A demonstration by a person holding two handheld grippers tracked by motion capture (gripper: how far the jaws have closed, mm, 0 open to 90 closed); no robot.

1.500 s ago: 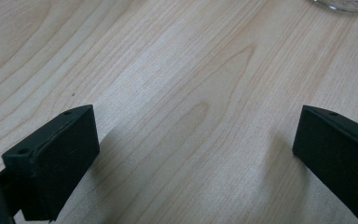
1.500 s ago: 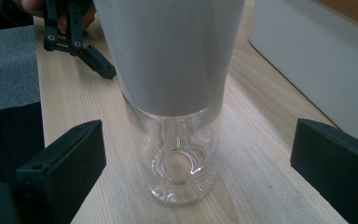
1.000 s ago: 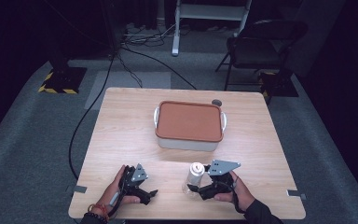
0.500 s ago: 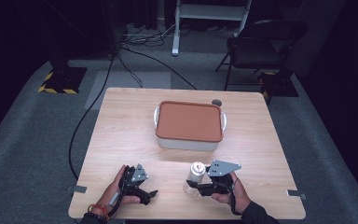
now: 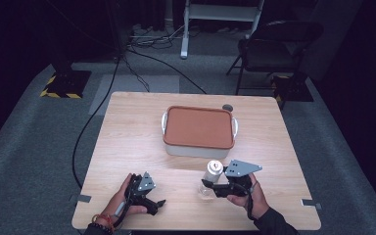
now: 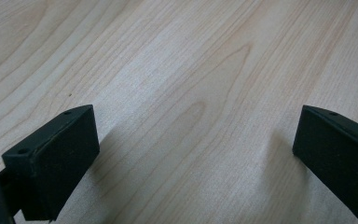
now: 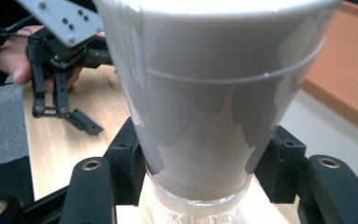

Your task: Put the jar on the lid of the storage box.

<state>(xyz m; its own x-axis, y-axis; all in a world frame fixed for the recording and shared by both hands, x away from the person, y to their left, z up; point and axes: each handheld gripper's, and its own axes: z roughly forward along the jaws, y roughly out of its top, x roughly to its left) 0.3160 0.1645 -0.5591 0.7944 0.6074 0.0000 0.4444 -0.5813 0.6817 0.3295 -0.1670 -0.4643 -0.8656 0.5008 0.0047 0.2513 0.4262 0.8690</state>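
Gripping the clear milk-filled glass [image 7: 209,116] low near its base by the bench's [image 5: 127,132] front edge, we judge it heavy, slippery, breakable; left fingers [image 6: 51,158] gape empty.

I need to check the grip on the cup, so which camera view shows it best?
The right gripper view: the cup is up close there, with the black fingers pressed against its lower sides. The high view shows the cup small and far off, at the front of the right gripper. The left gripper view looks at bare table.

right gripper [image 5: 210,186] clamped, left gripper [image 5: 157,204] agape
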